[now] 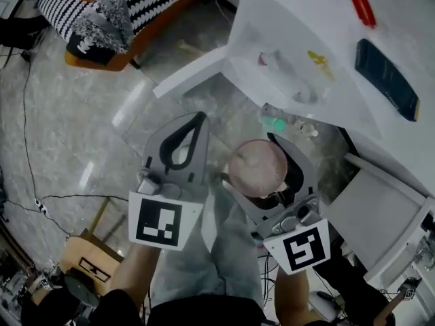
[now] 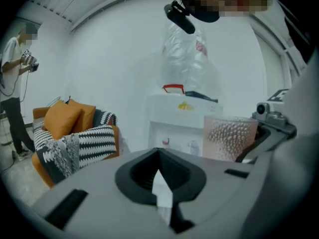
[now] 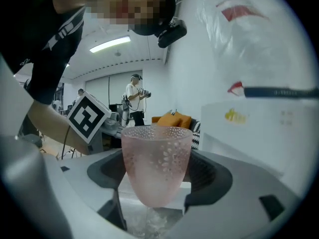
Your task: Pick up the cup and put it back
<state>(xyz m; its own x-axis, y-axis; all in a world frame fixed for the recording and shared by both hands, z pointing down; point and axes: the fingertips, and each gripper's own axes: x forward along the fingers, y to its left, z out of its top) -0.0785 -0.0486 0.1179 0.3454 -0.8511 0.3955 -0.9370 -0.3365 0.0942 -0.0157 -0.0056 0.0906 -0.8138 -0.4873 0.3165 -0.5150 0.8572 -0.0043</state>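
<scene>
A pink, translucent cup (image 1: 257,167) with a bumpy texture is held upright over the floor, mouth toward my head. My right gripper (image 1: 274,144) is shut on the cup (image 3: 156,161), its dark pads (image 3: 212,177) pressing both sides of the lower body. The left gripper (image 1: 198,119) hangs just left of it, shut with nothing between its jaws; its tips (image 2: 159,153) meet in front of the camera. The cup (image 2: 229,138) also shows at the right of the left gripper view.
A white cabinet (image 1: 319,66) stands ahead on the right, with a clear plastic bag, a red item (image 1: 359,2) and a dark flat object (image 1: 386,79) on top. An orange sofa with a striped blanket (image 1: 102,12) is far left. Cables (image 1: 61,199) run across the marble floor. A person (image 2: 12,83) stands far off.
</scene>
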